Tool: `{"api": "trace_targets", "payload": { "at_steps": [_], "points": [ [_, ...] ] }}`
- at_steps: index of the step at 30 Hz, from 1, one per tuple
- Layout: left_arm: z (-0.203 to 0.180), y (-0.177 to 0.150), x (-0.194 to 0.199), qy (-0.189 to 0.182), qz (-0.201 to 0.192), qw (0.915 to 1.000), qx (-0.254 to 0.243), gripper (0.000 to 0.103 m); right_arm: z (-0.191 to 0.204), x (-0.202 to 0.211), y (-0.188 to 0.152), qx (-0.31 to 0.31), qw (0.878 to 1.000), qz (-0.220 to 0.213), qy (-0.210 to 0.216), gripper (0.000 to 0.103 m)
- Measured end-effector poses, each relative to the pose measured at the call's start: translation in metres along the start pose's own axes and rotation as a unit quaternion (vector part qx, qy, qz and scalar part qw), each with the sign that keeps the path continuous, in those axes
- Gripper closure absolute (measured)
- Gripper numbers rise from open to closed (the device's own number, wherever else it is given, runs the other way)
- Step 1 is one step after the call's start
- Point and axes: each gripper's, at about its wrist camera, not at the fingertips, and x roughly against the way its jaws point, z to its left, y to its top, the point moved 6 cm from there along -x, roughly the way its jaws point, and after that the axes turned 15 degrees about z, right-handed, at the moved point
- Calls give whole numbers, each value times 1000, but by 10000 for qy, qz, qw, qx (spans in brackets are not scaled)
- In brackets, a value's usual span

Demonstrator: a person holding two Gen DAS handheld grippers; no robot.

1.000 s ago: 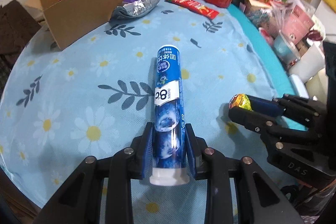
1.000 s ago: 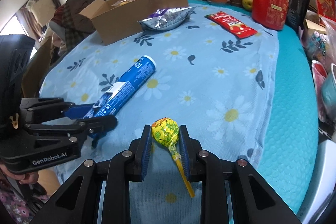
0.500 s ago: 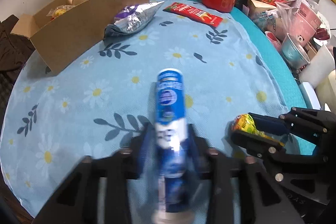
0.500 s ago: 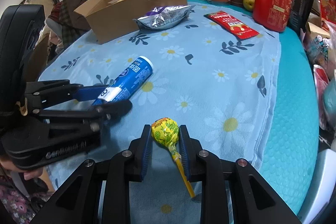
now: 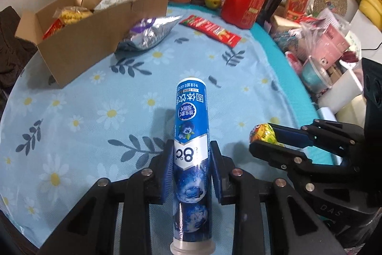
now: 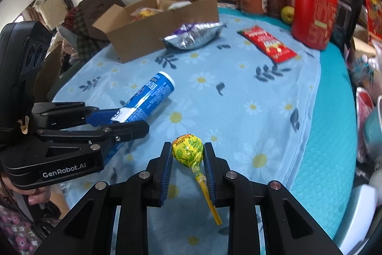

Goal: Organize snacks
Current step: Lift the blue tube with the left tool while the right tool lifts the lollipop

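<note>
Since 1 s ago the blue tube (image 5: 191, 135) has been lifted off the tablecloth (image 5: 71, 111) and is now held above it, tilted up, w/ its shadow cast below. The left gripper (image 5: 191, 166) jaws are clamped on the tube approx. mid-length, white cap end toward the camera. The lollipop (image 6: 188, 149) is pinched at its yellow head betw. the right gripper (image 6: 188, 159) jaws, stick hanging back, also raised over the cloth. A cardboard box (image 5: 95, 23) w/ snacks inside is seen at far left; a silver bag (image 5: 150, 32) lies just beside it, a red packet (image 5: 210, 30) near the red jar (image 5: 243, 4).
</note>
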Motion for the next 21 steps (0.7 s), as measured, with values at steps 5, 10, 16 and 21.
{"api": "trace_targets", "payload": {
  "at_steps": [5, 10, 16, 21],
  "points": [
    [-1, 5, 22, -72, -248, 9997, -27, 75, 12, 17, 13, 240, 9995, -190, 26, 77],
    [1, 11, 43, -120, -498, 9987, 0, 75, 23, 32, 28, 447, 9982, -386, 79, 77],
    [4, 21, 70, -112, -819, 9966, -15, 75, 34, 52, 50, 682, 9954, -659, 108, 77],
    [8, 35, 94, -59, -1128, 9936, 17, 75, 42, 68, 72, 883, 9920, -887, 173, 77]
  ]
}}
